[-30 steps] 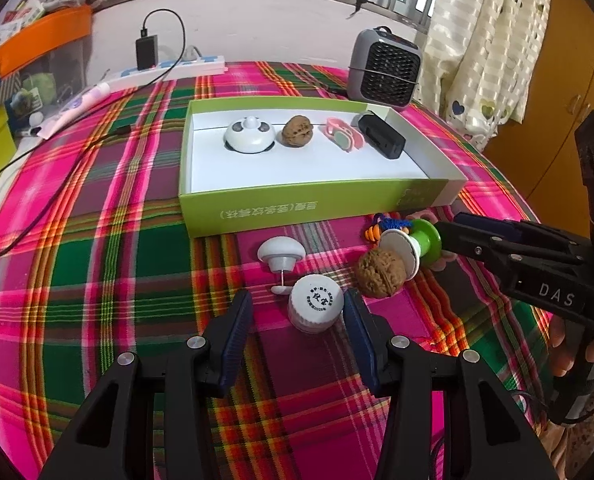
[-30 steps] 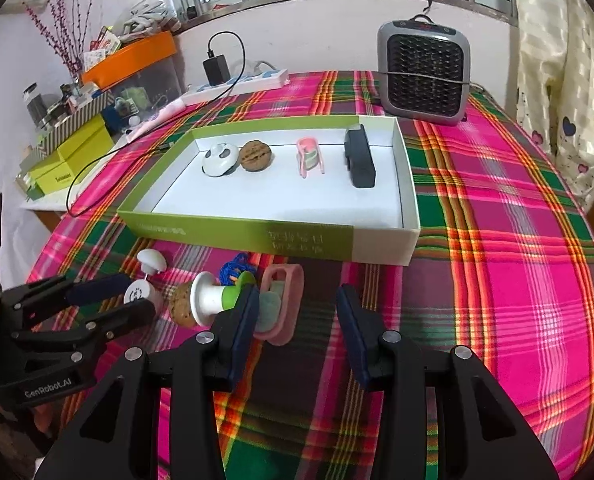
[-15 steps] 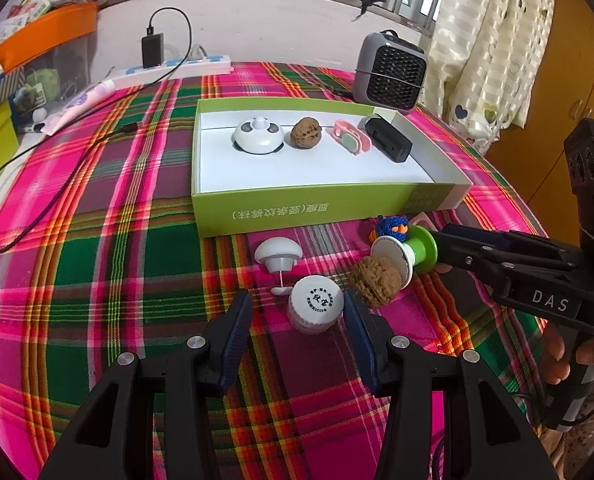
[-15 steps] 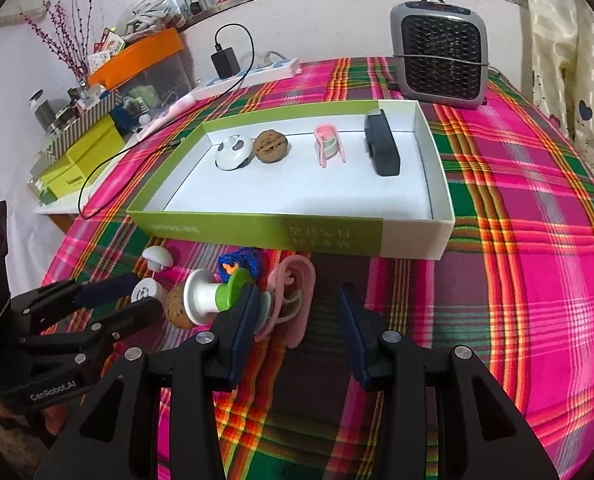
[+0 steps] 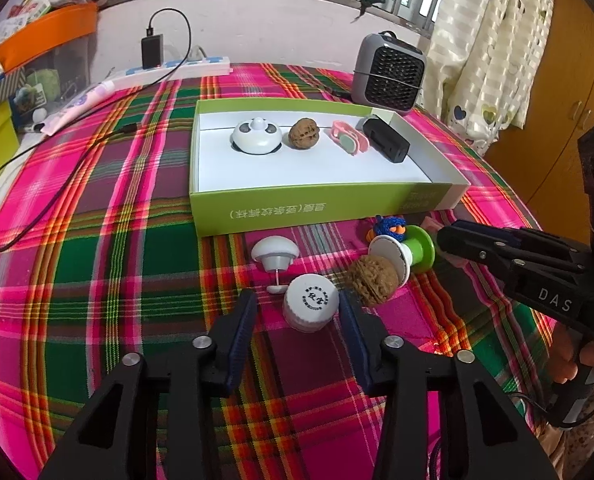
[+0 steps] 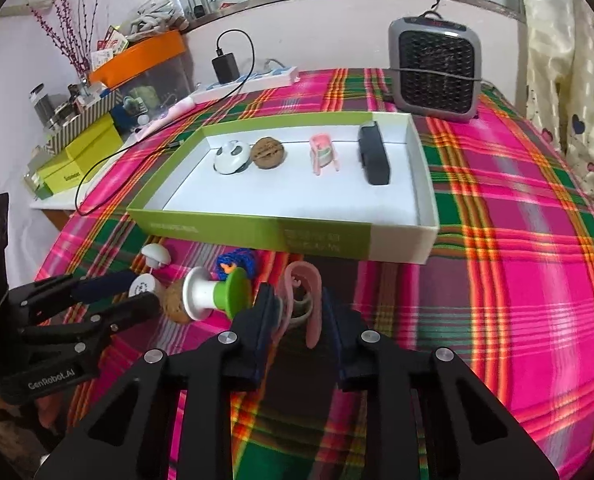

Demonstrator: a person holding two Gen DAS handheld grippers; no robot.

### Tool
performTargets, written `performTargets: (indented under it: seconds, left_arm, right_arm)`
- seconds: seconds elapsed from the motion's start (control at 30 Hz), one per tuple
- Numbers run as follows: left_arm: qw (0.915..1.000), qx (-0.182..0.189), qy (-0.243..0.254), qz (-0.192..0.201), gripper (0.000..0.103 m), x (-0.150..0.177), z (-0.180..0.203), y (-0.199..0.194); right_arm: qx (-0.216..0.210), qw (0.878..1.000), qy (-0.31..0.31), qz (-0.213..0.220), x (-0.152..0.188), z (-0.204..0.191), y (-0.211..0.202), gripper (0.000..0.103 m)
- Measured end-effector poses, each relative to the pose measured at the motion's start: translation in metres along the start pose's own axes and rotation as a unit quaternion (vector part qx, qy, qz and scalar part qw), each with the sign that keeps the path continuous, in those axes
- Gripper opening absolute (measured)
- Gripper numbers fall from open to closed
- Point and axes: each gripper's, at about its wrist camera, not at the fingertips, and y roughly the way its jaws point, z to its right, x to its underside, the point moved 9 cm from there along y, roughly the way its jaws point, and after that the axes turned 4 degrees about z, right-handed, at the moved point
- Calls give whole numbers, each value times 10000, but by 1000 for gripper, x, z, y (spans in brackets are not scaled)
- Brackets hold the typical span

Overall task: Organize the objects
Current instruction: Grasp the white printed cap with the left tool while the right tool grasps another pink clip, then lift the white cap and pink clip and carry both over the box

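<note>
The right gripper [image 6: 297, 312] has just been closing and its fingers [image 6: 266, 316] are now clamped on the pink clip [image 6: 303, 300], one pad on each flank. The clip stands on edge on the bench [image 6: 497, 280], its long axis running straight away from the fingers toward the green box [image 6: 257, 232], curved end farthest out. Just left of these fingers lies the green-and-white spool [image 6: 217, 294], its axis crosswise, white flange pointing left; a blue knitted toy [image 6: 237, 260] sits just beyond it.

The left gripper [image 5: 295, 316] has also just been closing, with the white bottle cap [image 5: 311, 306] between its fingers [image 5: 241, 328]. The right pad touches or nearly touches the cap's edge, while a gap of cloth shows on the left side, so the fingers are still apart and not clamped. The cap sits flat, printed top facing up. Just ahead and left of the fingers is a white mushroom-shaped piece [image 5: 275, 254], tipped over with its thin stem toward the fingers. Ahead and right a walnut [image 5: 373, 280] rests against the spool.

Farther out, the box holds a row along its far wall: a white panda-faced gadget [image 5: 257, 138], a second walnut [image 5: 304, 133], a second pink clip [image 5: 349, 142] and a black block [image 5: 387, 144], its long axis angled toward the near right
</note>
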Motion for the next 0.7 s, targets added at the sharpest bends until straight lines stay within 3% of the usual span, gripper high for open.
performTargets:
  seconds: [0.23,0.7]
  left_arm:
    - [10000,50,41,35,27,0,5,0]
    - [9997,180,182,55,26,6,14,-9]
  right_arm:
    - [270,9995,-186,-24,7,7,-5,25]
    - [477,9983,-321,-68,13,11,-10,25]
